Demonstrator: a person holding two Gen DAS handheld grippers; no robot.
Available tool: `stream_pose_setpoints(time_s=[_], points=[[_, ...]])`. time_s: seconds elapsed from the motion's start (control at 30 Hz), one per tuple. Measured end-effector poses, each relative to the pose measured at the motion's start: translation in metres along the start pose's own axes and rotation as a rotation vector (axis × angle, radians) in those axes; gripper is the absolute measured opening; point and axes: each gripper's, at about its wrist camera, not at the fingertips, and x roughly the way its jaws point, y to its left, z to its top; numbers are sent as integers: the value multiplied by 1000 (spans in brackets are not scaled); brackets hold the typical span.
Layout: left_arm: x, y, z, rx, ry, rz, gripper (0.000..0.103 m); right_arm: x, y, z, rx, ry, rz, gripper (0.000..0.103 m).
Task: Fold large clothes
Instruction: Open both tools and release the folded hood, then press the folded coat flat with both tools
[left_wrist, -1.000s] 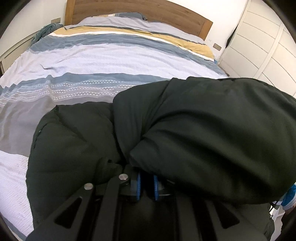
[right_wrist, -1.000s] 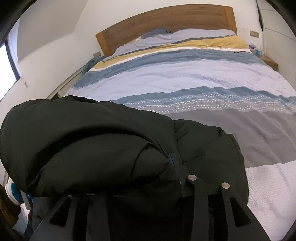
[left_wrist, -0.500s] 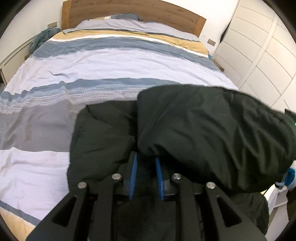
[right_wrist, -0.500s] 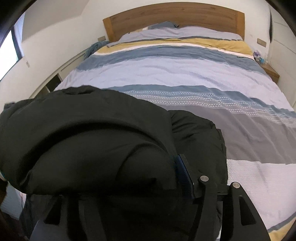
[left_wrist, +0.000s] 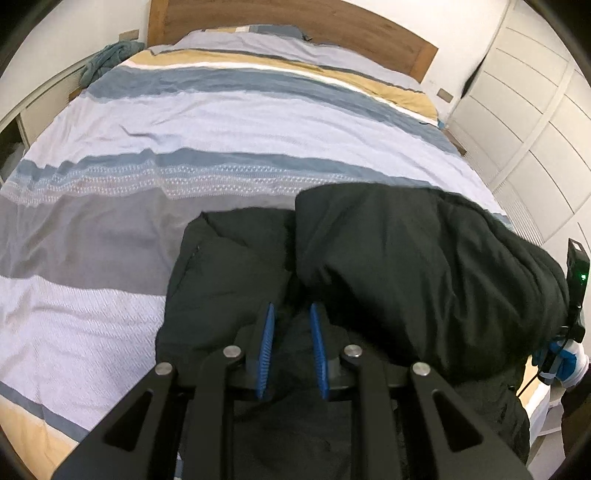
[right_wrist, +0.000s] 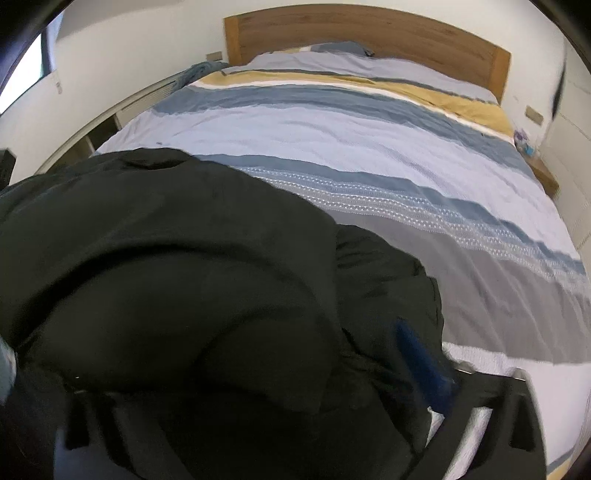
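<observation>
Left tool: the two blue pads stand a short way apart, with dark cloth lying between and below them; whether they pinch that cloth cannot be told. Right tool: only one blue pad shows, at the right of a bulge of cloth that covers the rest of the fingers, so its opening cannot be told; this view is blurred. Jacket: a large, dark, padded garment, bunched into a thick roll that lies across both tools, its raised bulk to the right in the left wrist view and to the left in the right wrist view. A flatter part of the jacket rests on the bed beyond the left tool, at the near edge of the mattress. Bed cover: broad stripes of pale lilac, blue, grey and mustard, with a white dotted band, spread flat over the bed beyond the jacket. Headboard: wood, at the far end against a white wall. Towel: a teal bundle on the ledge beside the bed's far corner. Wardrobe: white panelled doors along the bed's other side.
</observation>
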Motion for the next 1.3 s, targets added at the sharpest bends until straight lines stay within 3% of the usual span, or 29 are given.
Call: stream_pose_setpoints(time_s=[0.23,0.4,0.6,0.73,0.8,0.93,1.07,1.3], points=[[15,-7,-6,-22,24,1,20,-6,0,-5,-139,-21,53,102],[11,-23,13,-11,-8,-30,20,-44,-17,3,-84,-46,136,103],[14,-55,49,26,-57,-77,20,-82,-19,42,38,-142,260,103],[27,-73,62,38,-68,-92,20,-55,3,69,84,-133,264,102],[25,-76,66,38,-87,-93,20,-37,11,76,104,-109,259,94],[20,-68,62,38,-81,-92,20,-16,21,91,133,-108,273,90],[10,-53,56,34,-81,-68,20,-16,15,113,175,-160,307,89],[-1,-47,85,-3,-148,-88,20,2,21,140,114,-95,221,89]])
